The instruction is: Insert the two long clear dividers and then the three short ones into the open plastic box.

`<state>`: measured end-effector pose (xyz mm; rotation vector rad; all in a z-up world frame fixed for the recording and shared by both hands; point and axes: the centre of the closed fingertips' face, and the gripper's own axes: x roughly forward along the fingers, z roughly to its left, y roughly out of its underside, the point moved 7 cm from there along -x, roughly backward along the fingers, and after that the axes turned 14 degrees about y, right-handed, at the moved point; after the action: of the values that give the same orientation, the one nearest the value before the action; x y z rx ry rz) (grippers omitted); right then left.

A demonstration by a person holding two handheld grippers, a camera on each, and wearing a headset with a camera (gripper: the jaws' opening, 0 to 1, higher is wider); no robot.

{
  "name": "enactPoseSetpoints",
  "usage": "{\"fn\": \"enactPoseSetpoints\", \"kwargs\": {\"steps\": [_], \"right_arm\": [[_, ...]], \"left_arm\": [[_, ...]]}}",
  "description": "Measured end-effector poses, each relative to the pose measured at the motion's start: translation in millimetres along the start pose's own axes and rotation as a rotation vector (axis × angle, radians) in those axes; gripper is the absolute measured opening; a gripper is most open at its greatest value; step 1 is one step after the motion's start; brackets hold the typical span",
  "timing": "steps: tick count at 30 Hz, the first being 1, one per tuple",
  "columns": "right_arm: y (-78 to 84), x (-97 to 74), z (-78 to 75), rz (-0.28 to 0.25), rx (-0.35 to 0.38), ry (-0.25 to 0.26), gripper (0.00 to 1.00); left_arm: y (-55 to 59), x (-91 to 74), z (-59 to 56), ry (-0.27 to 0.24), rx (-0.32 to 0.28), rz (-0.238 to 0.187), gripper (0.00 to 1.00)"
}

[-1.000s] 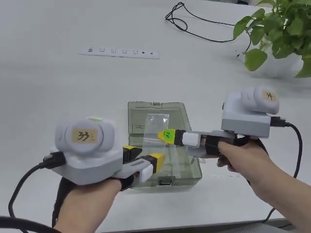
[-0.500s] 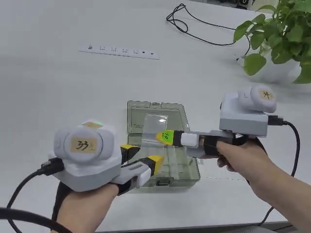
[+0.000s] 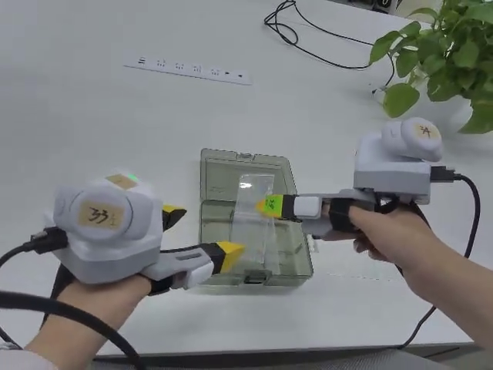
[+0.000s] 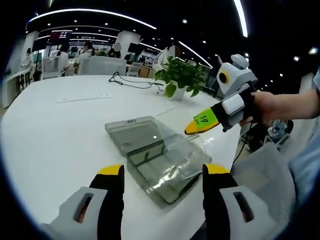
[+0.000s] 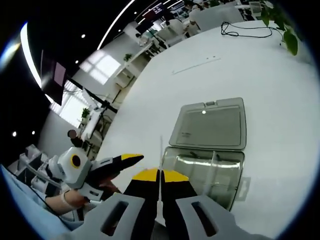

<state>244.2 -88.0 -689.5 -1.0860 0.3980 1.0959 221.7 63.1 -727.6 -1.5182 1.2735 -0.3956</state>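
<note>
The right claw (image 3: 269, 206) is pinching a clear divider (image 3: 253, 231) by its upper edge, its jaws closed down onto the thin sheet, and is holding it hanging over the open plastic box (image 3: 302, 262). In the right gripper view the sheet is showing edge-on as a thin line rising between the two yellow tips. The box is sitting on the white worktop (image 3: 92, 139) in front of the person, with its lid (image 3: 219, 166) lying flat on the far side. Some clear ribs seem to be standing inside the base, though I cannot tell how many, nor whether the held piece is a long one or a short one.

The left claw (image 3: 200, 230) is hovering just beside the near left corner of the box, jaws spread wide and gripping nothing.

By my reckoning, the step in hand is seating this divider. The next move is calling for squaring the sheet with its slots in the box walls, lowering it straight, and perhaps steadying the box with the free claw so it is not sliding.
</note>
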Motion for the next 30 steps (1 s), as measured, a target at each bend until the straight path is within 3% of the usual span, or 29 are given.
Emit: {"fn": "enactPoseSetpoints", "kwargs": {"steps": [10, 21, 24, 30], "right_arm": [[-7.3, -0.4, 1.0, 0.08, 0.011, 0.082, 0.02], [-12.8, 2.0, -8.7, 0.209, -0.016, 0.187, 0.02], [-16.8, 4.5, -12.9, 0.259, -0.016, 0.223, 0.02], [-34.0, 12.6, -10.1, 0.289, -0.004, 0.246, 0.02]], "left_arm": [[6.7, -8.1, 8.5, 0.047, 0.175, 0.095, 0.8], [11.8, -9.8, 14.4, 0.057, 0.231, 0.104, 0.98], [13.4, -10.4, 14.1, 0.059, 0.249, 0.113, 1.0], [18.6, -10.4, 13.9, 0.053, 0.26, 0.132, 1.0]]}}
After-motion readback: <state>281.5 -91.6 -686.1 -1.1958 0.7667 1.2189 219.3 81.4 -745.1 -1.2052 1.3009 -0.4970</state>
